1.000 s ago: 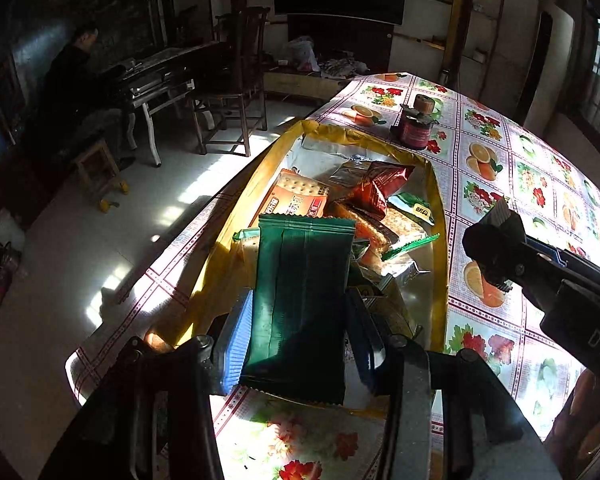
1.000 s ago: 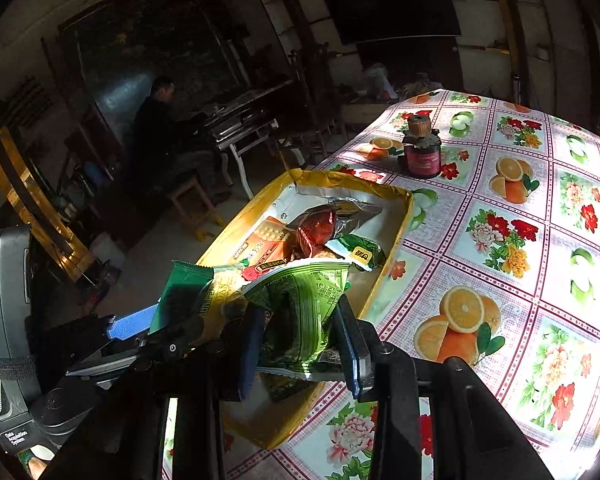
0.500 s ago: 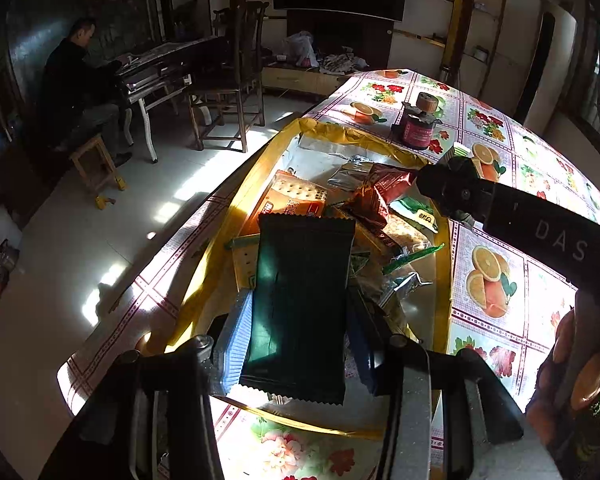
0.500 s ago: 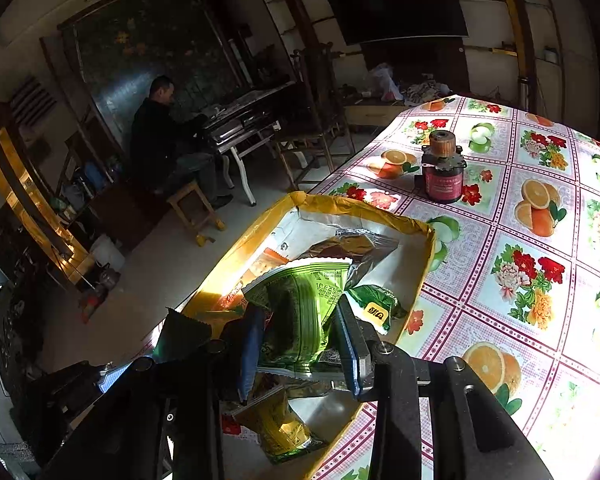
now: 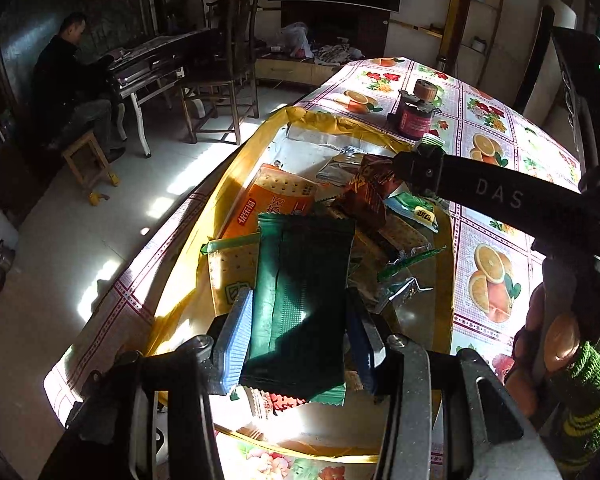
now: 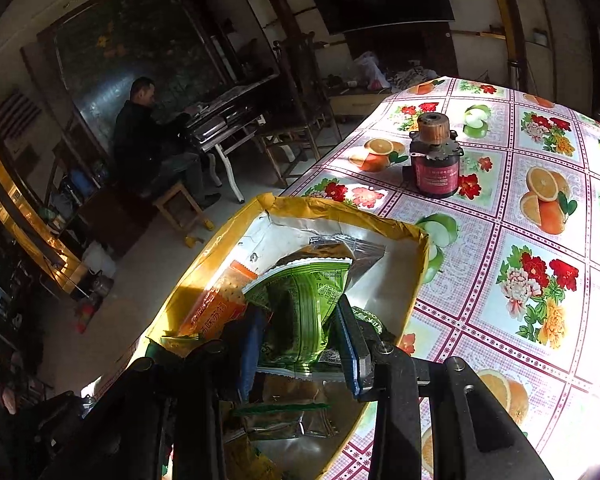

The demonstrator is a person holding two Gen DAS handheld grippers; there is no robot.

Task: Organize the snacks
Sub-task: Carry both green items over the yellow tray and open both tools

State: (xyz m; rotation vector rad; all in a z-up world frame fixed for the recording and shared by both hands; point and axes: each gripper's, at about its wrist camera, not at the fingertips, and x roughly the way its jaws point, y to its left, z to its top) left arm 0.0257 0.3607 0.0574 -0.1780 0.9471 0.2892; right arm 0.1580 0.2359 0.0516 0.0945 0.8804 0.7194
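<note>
A yellow tray on the table holds several snack packets, among them an orange cracker pack and a red-brown bag. My left gripper is shut on a dark green packet, held over the tray's near end. My right gripper is shut on a light green packet, held above the tray, the orange cracker pack and a silver bag. In the left wrist view the right gripper reaches in from the right over the tray's far half.
A dark red jar with a wooden lid stands beyond the tray on the fruit-and-flower tablecloth. The table's edge runs just left of the tray. A hand in a green knit cuff holds the right gripper. A person sits at a desk far left.
My right gripper has carried the light green packet forward over the tray, its arm now crossing the left wrist view. The left gripper has kept its hold and barely shifted.
</note>
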